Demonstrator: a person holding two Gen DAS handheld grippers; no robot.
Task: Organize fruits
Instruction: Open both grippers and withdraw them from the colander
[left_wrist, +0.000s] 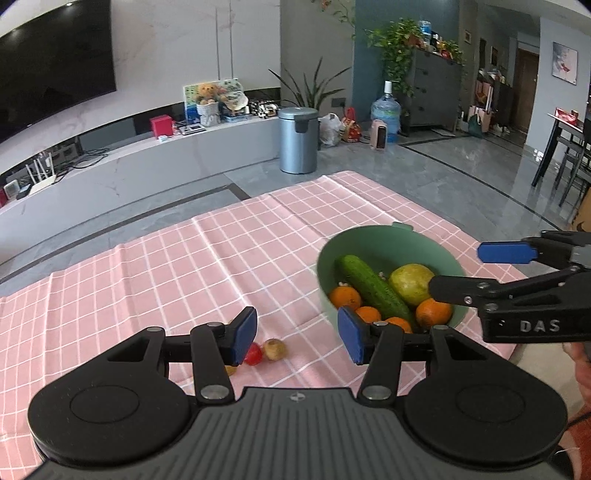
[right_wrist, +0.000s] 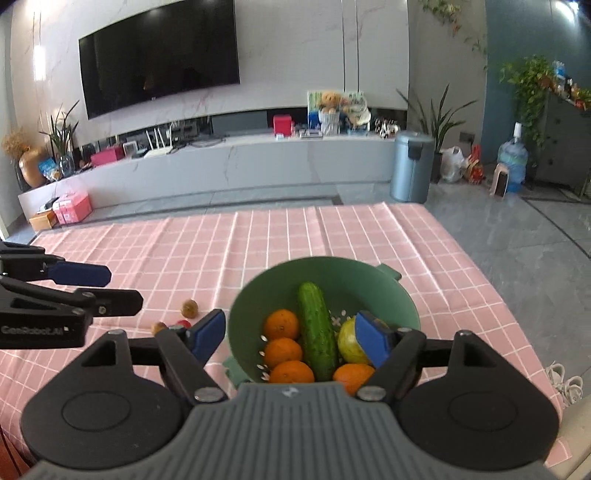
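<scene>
A green bowl (left_wrist: 373, 240) (right_wrist: 325, 269) on the pink checked cloth holds a cucumber (left_wrist: 373, 286) (right_wrist: 317, 332), a yellow-green round fruit (left_wrist: 410, 280) (right_wrist: 349, 341) and several oranges (left_wrist: 345, 297) (right_wrist: 281, 324). A small red fruit (left_wrist: 254, 354) (right_wrist: 183, 324) and small brown fruits (left_wrist: 275, 349) (right_wrist: 190, 307) lie on the cloth left of the bowl. My left gripper (left_wrist: 297, 334) (right_wrist: 110, 286) is open and empty above these small fruits. My right gripper (right_wrist: 291, 336) (left_wrist: 461, 271) is open and empty over the bowl.
The pink checked cloth (left_wrist: 221, 251) (right_wrist: 295, 236) covers the table. Its far edge and right edge drop to a grey tiled floor. A metal bin (left_wrist: 298, 140) (right_wrist: 412, 166) and a low TV bench (right_wrist: 221, 162) stand beyond the table.
</scene>
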